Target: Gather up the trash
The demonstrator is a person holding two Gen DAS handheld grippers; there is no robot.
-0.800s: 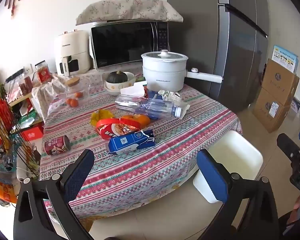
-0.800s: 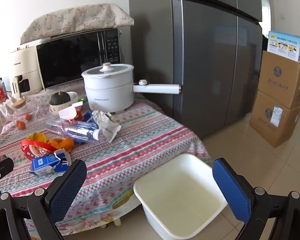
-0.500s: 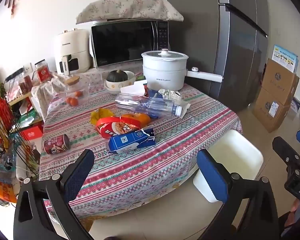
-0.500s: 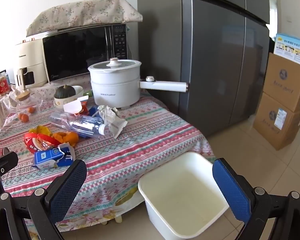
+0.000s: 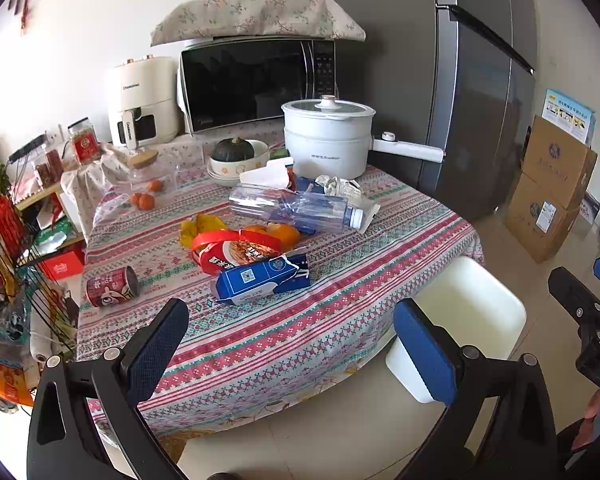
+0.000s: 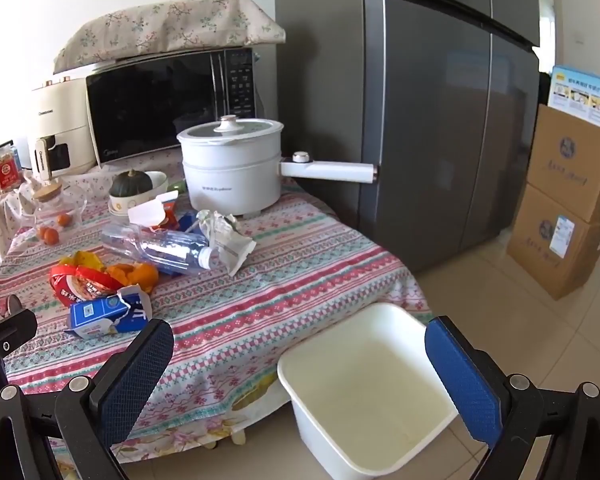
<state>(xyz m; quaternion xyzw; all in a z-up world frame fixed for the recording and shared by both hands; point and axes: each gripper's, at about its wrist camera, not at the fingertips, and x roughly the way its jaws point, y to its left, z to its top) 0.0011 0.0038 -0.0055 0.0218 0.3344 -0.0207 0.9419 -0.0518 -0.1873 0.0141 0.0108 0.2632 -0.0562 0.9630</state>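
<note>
Trash lies on the patterned tablecloth point(image 5: 340, 312): a torn blue milk carton point(image 5: 260, 280), a red noodle wrapper point(image 5: 236, 252), orange peel point(image 5: 280, 234), a crushed clear plastic bottle point(image 5: 292, 208), crumpled paper point(image 5: 344, 190) and a red can point(image 5: 112, 286). An empty white bin point(image 6: 368, 392) stands on the floor beside the table. My left gripper point(image 5: 292, 344) is open and empty, short of the table's near edge. My right gripper point(image 6: 300, 368) is open and empty, above the bin's front. The carton point(image 6: 108, 314) and bottle point(image 6: 164, 248) also show in the right wrist view.
A white electric pot point(image 5: 328, 140) with a long handle, a microwave point(image 5: 256, 84), an air fryer point(image 5: 144, 100), a bowl with a squash point(image 5: 236, 156) and small oranges point(image 5: 144, 200) stand at the table's back. A grey fridge point(image 6: 440, 120) and cardboard boxes point(image 6: 568, 208) are on the right. A wire rack point(image 5: 8, 280) is on the left.
Both grippers have shifted slightly; the right wrist view has panned a little left and closer to the table. Both stay open. Nothing on the table has moved.
</note>
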